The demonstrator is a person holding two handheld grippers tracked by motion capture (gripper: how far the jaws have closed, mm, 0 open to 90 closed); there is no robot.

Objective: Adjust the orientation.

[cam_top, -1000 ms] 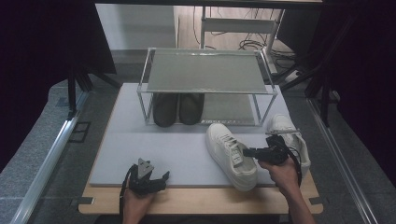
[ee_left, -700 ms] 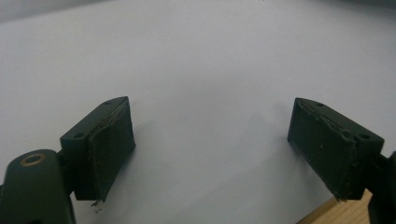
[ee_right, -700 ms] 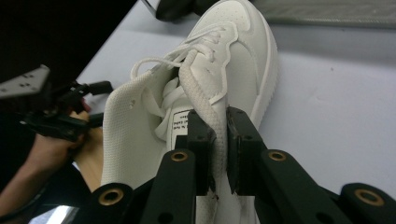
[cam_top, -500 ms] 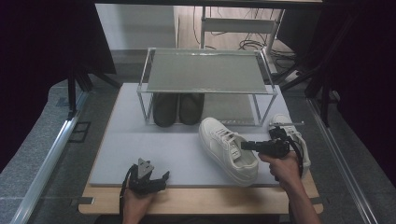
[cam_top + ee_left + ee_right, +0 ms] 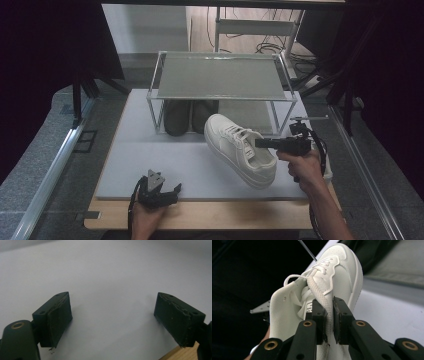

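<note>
Gripping: right tool (image 5: 329, 322) pinches the white shoe (image 5: 240, 148) by its collar edge (jaws nearly together on the fabric)
Shoe: lifted and tilted above the grey mat (image 5: 150, 165), toe toward the rack (image 5: 220, 77)
Left tool (image 5: 162, 190): jaws wide, holding nothing, resting at the mat's near edge
Under rack: dark shoes (image 5: 190, 116), side by side
Desk (image 5: 225, 215): wooden edge nearest the person

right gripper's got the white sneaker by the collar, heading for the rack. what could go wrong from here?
1. The right gripper pinches only the thin collar edge of the white sneaker, so the shoe may swing or slip out.
2. The raised toe points at the rack; it might clip the frame going in.
3. Dark shoes already sit underneath, leaving room mainly on the right.
</note>
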